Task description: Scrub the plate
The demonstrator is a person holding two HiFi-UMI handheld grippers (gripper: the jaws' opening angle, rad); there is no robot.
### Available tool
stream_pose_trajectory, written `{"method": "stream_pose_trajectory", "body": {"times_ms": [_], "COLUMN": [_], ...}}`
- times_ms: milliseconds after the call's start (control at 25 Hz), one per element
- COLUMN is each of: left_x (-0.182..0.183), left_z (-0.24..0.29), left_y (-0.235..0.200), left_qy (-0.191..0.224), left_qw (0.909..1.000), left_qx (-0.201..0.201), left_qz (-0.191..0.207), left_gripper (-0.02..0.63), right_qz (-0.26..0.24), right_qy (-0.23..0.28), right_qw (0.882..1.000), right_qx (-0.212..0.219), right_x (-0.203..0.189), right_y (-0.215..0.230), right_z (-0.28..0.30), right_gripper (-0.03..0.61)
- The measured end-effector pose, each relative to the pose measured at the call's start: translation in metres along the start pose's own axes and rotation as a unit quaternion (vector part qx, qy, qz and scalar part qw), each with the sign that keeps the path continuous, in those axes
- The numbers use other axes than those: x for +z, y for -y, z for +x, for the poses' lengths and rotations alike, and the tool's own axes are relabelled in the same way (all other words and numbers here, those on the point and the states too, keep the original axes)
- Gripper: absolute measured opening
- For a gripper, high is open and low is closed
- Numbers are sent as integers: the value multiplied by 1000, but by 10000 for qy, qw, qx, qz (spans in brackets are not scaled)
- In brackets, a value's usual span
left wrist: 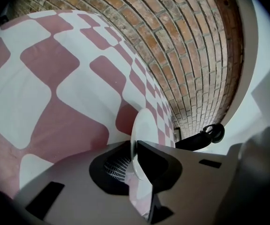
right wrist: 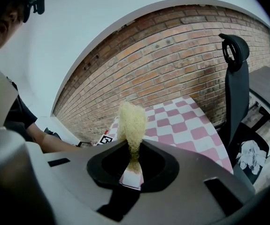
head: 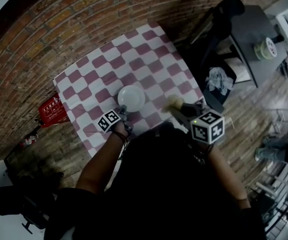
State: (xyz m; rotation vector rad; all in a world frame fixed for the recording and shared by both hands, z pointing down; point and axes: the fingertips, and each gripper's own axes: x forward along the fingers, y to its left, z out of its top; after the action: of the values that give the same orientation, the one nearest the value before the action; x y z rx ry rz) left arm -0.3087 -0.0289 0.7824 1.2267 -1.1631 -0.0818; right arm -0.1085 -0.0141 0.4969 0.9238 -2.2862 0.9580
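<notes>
Left gripper view shows the left gripper (left wrist: 135, 146) with its fingers (left wrist: 156, 161) clamped on the rim of the one white plate (left wrist: 142, 125). The plate is seen edge-on, and its rim fills the narrow gap between the fingers. Behind it spreads the one table (left wrist: 55, 102), checked in red and white. In the right gripper view the right gripper (right wrist: 134, 156) is closed on the pinched lower end of one yellow sponge (right wrist: 132, 123), which stands up beyond the fingertips.

From the head view, the plate is over the near half of the table and the sponge is near its right side, apart from it. Two grippers are in use, each carrying one cube (head: 207, 126) with black square markers. One dark chair (right wrist: 233, 88) stands by the brick wall (right wrist: 172, 46). A red box (head: 52, 110) left of the table bears white writing too small to read.
</notes>
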Motion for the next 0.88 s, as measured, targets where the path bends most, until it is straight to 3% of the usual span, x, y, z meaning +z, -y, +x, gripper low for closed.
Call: {"method": "stream_pose_trajectory", "body": {"times_ms": [80, 240, 400, 760, 880], "left_x": [-1, 1, 0, -8, -14], "left_z": [-1, -7, -13, -33, -40], "left_y": [0, 4, 6, 36, 60], "left_qy": [35, 221, 373, 951, 1158], "left_qw": [9999, 9995, 9987, 9947, 9930], "left_qx": [112, 203, 351, 368, 220], "left_qz": [60, 84, 50, -116, -44], "left_gripper": [44, 148, 194, 187, 131], "right_qz": [-30, -117, -223, -576, -707], "right_qy": [-4, -9, -30, -136, -195], "right_qw": [10000, 9997, 9991, 9945, 9913], "right_qx": [61, 193, 370, 869, 1093], "right_x": [3, 9, 13, 30, 36], "right_y": [0, 2, 7, 30, 38], "right_z": [2, 4, 5, 2, 0], "right_gripper": [46, 46, 46, 46, 46]}}
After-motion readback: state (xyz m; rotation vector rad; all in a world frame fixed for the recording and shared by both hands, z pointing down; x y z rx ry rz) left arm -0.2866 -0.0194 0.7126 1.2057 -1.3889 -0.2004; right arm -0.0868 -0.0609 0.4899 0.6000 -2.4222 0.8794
